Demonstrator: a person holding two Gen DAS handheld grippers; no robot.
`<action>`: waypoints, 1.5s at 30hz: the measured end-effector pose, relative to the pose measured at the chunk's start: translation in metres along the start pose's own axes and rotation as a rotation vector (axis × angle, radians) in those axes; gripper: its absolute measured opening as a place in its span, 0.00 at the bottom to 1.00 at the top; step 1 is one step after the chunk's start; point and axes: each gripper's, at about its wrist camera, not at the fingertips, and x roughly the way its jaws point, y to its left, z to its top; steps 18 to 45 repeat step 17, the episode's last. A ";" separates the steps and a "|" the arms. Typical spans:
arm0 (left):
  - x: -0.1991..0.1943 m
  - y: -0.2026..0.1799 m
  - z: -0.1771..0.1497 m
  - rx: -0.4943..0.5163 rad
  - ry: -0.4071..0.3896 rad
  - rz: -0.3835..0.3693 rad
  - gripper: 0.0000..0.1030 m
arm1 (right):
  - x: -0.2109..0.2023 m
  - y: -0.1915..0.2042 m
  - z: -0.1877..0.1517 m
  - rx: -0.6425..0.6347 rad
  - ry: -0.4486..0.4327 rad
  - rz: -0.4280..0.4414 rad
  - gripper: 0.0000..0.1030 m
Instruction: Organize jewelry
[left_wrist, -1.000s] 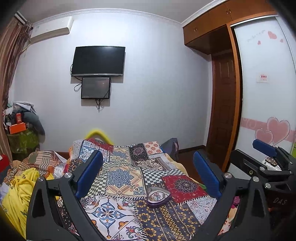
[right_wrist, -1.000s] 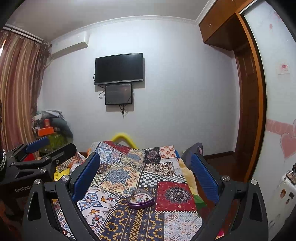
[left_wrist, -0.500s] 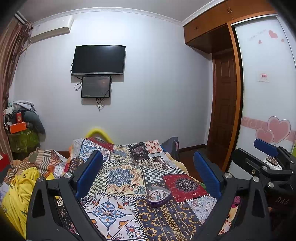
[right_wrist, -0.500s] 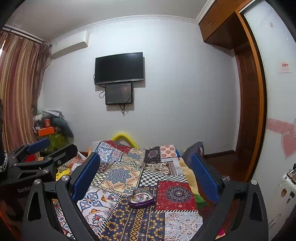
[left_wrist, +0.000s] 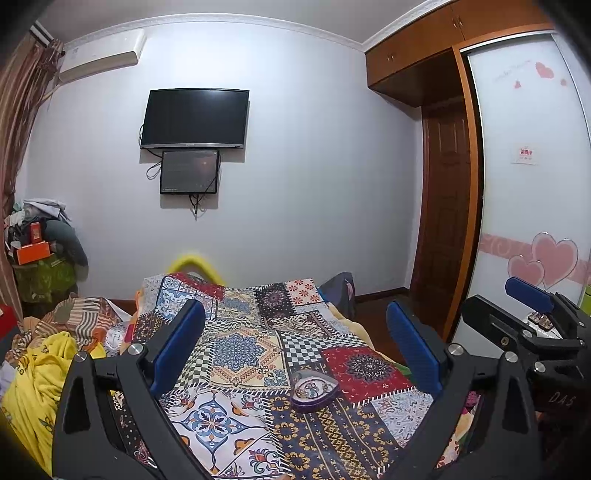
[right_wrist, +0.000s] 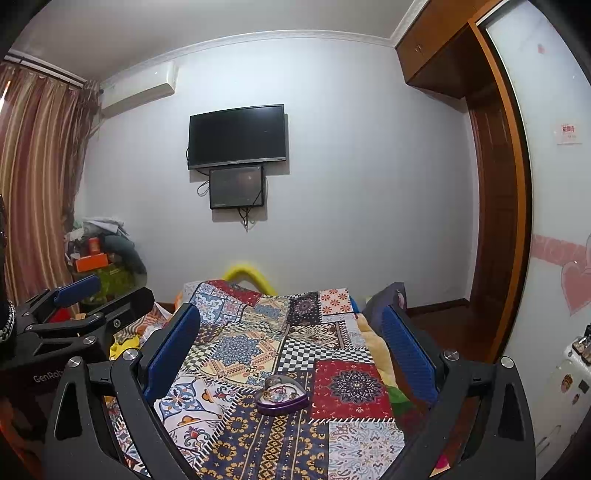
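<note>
A purple heart-shaped jewelry box (left_wrist: 314, 390) with small pieces of jewelry inside sits on the patchwork cloth (left_wrist: 240, 354); it also shows in the right wrist view (right_wrist: 282, 396). My left gripper (left_wrist: 295, 354) is open and empty, held above and short of the box. My right gripper (right_wrist: 290, 354) is open and empty too, at a similar distance from the box. The right gripper's body shows at the right edge of the left wrist view (left_wrist: 532, 328), and the left gripper's body at the left edge of the right wrist view (right_wrist: 74, 317).
The cloth (right_wrist: 280, 354) covers a surface running toward the far wall with a TV (left_wrist: 195, 118). Yellow and striped fabrics (left_wrist: 40, 373) lie heaped on the left. A wooden door (left_wrist: 447, 221) and a wardrobe with heart stickers (left_wrist: 535, 229) stand on the right.
Both grippers have shifted only slightly; the view has tilted a touch. The box has not moved and both grippers stay open.
</note>
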 end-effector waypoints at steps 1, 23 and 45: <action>0.000 0.000 0.000 0.000 0.000 -0.001 0.96 | 0.000 0.000 0.000 0.001 -0.001 0.000 0.95; 0.003 -0.002 -0.004 0.008 0.005 -0.006 0.96 | 0.005 -0.004 -0.003 0.016 0.006 -0.005 0.95; 0.003 -0.002 -0.004 0.008 0.005 -0.006 0.96 | 0.005 -0.004 -0.003 0.016 0.006 -0.005 0.95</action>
